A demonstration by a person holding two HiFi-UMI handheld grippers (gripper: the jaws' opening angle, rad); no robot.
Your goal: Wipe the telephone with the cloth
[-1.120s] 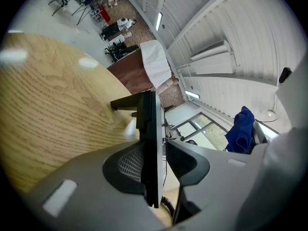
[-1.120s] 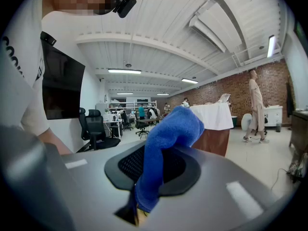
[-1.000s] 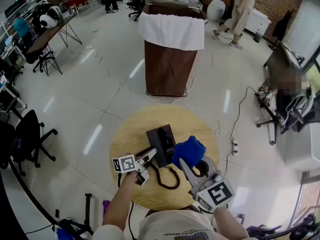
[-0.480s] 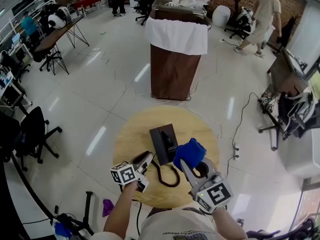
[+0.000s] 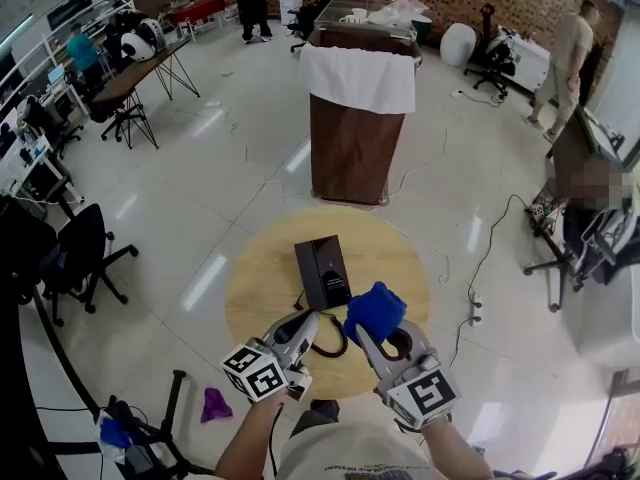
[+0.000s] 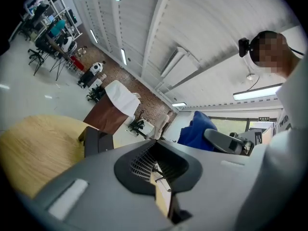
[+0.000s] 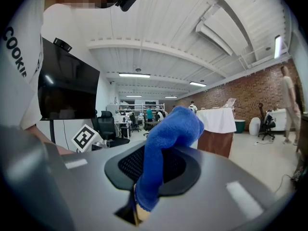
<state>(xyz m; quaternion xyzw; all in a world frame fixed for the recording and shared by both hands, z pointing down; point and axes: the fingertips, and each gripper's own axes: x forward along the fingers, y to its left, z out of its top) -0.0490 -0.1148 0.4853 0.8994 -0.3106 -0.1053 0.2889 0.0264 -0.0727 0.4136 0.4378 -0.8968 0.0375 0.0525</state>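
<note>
Left claw (image 5: pixel 308 320): has just been closing, its tips now together; nothing seen between them; near the coiled cord (image 5: pixel 331 345)
Right claw (image 5: pixel 367 332): clamped on the blue cloth (image 5: pixel 376 310), bunched over its tips
Telephone (image 5: pixel 322 273): black; on the round wooden bench (image 5: pixel 258 290), just beyond both claws
</note>
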